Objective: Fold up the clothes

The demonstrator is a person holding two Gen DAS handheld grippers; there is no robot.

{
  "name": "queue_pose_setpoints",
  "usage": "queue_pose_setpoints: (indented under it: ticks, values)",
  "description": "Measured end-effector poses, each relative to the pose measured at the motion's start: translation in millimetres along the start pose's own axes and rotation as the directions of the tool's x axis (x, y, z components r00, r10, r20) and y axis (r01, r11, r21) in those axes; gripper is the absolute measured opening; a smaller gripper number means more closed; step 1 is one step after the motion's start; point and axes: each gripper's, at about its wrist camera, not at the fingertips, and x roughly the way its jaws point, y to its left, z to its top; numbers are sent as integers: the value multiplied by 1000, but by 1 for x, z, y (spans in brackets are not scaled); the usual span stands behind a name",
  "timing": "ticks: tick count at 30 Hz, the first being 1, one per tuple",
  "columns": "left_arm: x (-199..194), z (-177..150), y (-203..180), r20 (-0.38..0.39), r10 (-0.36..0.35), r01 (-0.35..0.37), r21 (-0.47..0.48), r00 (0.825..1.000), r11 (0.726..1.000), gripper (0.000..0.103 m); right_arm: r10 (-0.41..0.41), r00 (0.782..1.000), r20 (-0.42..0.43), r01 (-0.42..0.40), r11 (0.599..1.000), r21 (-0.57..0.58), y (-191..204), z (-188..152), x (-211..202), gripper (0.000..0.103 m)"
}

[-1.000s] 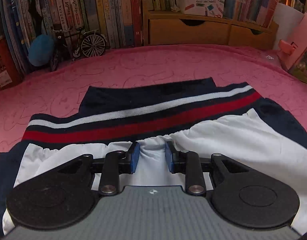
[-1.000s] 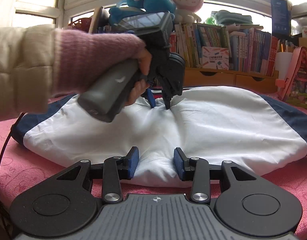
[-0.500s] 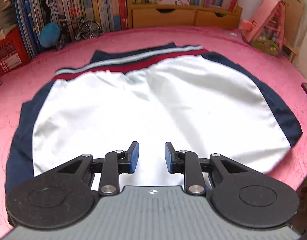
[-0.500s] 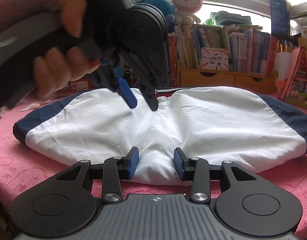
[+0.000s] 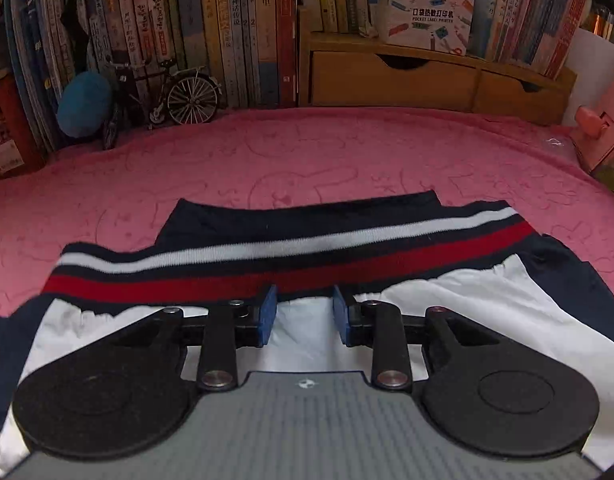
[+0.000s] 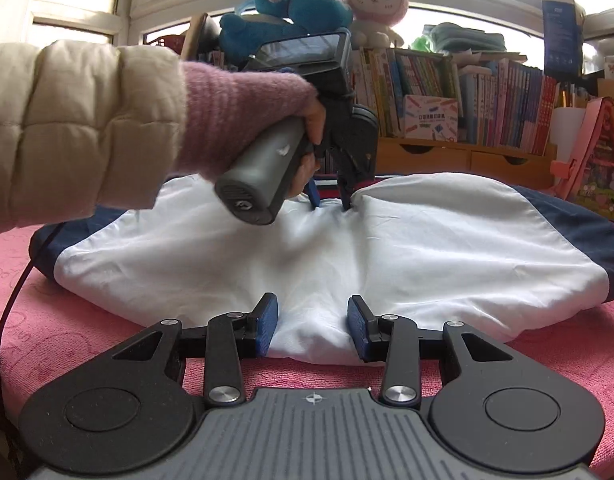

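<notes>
white-and-navy shorts (image 6: 387, 248) are spread on the pink blanket (image 5: 307, 160). left gripper (image 5: 301, 314) is parted at the striped waistband (image 5: 291, 264). right gripper (image 6: 312, 326) is released, straddling the near hem.

Left gripper (image 6: 330, 200): pitched steeply down, tips low, jaws parted with a gap between the blue pads (image 5: 267, 314).
Left hand (image 6: 307, 136): wrapped around the grey handle; pink knit cuff and cream padded sleeve on the forearm.
Right gripper (image 6: 312, 326): held low and near level, jaws parted wide.
</notes>
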Motion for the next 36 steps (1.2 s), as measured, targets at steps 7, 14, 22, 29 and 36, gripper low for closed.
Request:
queue_pose_setpoints:
  ticks: [7,14,22,29,36]
  values:
    - [-73,-32,-6,10,-41,40,114,999,993,27,3,1000,6,-3,1000,4,1,-2,-3,39]
    - [-107,-109,-25,-118,-109,132,208,987,969,26,2,1000,15,-3,1000,14,2,-2,-1,39]
    - [-25,-51,-18,70,32,-44,183,997,982,27,6,1000,8,-6,1000,11,3,-1,0,39]
    - [0,-10,-9,60,129,-136,130,990,982,27,1,1000,7,-1,1000,-8,6,-1,0,39]
    - [-98,-58,45,215,20,-29,37,976,999,33,11,1000,18,-10,999,-37,7,-2,0,39]
